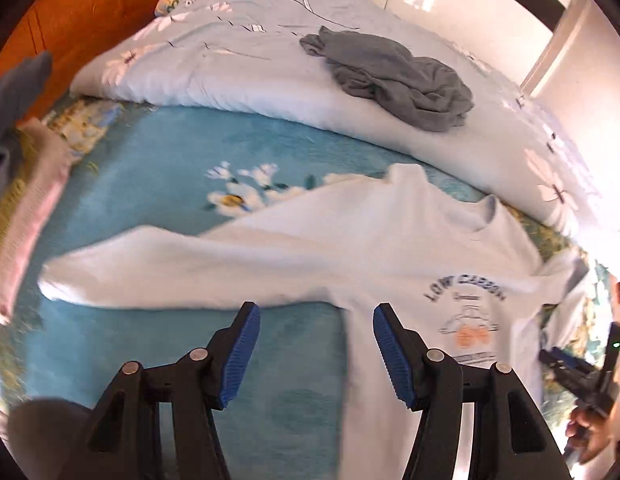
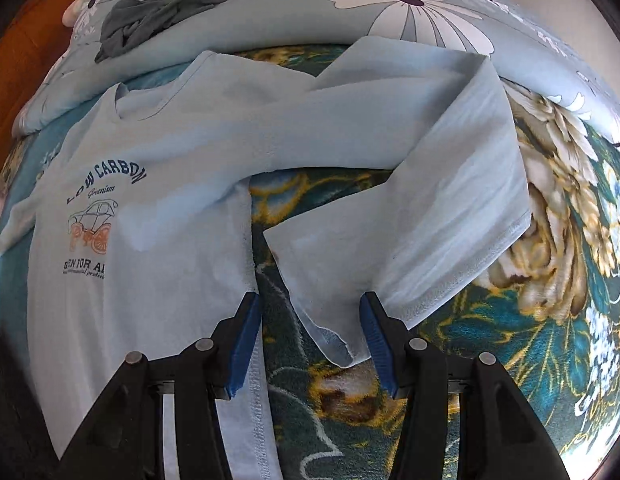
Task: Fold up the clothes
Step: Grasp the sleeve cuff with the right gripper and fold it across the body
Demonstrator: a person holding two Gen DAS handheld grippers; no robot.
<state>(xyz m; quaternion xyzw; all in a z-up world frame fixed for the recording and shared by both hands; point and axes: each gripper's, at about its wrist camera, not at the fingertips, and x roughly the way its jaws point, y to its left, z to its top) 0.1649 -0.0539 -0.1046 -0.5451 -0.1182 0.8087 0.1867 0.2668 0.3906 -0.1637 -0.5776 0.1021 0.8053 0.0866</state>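
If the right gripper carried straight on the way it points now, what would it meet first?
Most likely the folded-back cuff of the light blue shirt's sleeve, which lies between the open fingers of the right gripper. Just beyond it is the floral blanket. Depth is hard to judge, so the blanket beside the cuff is possible.

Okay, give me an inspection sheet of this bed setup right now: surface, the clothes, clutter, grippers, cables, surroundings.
Surface: teal floral blanket covering the bed.
Job's things: light blue long-sleeve shirt lying face up, print showing; one sleeve bent back on itself, the other sleeve stretched out flat.
Clutter: crumpled grey garment on the daisy-print duvet; pink cloth at the edge.
Grippers: left gripper open, empty; right gripper open, sleeve cuff between the fingers, not pinched.
Cables: nothing seen.
Surroundings: orange wooden headboard.
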